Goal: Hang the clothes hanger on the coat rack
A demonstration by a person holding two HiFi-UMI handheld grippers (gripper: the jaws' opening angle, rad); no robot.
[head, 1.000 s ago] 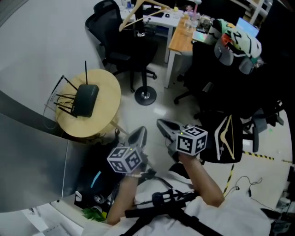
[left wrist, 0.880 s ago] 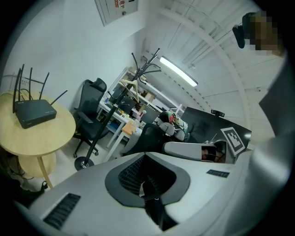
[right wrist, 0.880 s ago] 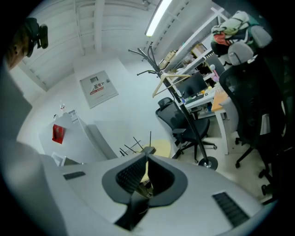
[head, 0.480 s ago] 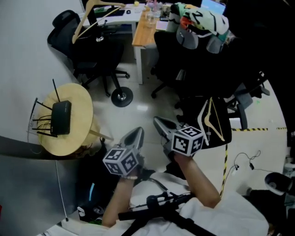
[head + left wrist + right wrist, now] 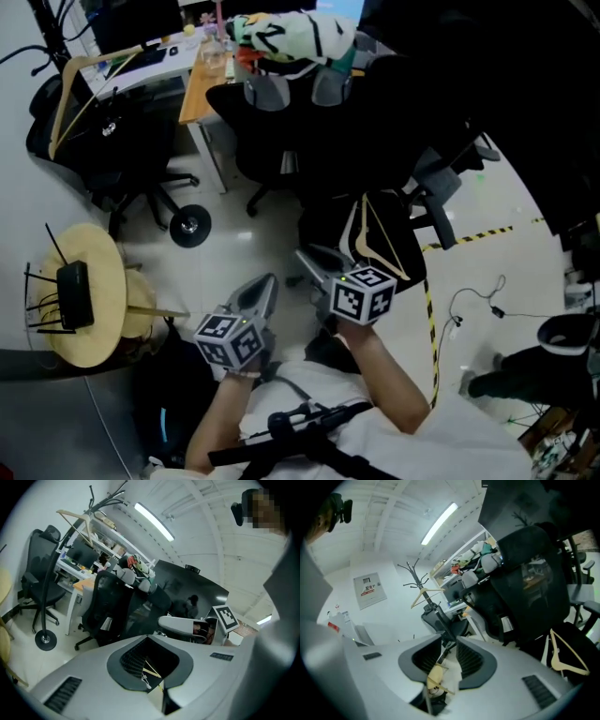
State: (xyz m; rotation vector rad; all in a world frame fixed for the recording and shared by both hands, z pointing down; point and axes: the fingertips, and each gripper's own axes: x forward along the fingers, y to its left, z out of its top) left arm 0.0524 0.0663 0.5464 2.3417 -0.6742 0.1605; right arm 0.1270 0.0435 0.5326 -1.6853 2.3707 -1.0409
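Closest in, the person's two grippers sit side by side, both aimed out across the floor. The left gripper [image 5: 261, 286] has its jaws pinched together on nothing. The right gripper [image 5: 314, 261] has jaws that have just been opening, and they now stand apart with nothing between them (only floor and chair bits show through the gap). Just ahead of the right one, a pale wooden clothes hanger [image 5: 384, 234] lies on a black seat [image 5: 323, 223], not touching either gripper. Off to the left there's a round wooden table [image 5: 103, 314] with a black router [image 5: 73, 292] on it. Further back, the coat rack [image 5: 190, 225] stands beside a black office chair [image 5: 272, 131], and it already carries a second hanger [image 5: 66, 98] up near its top.
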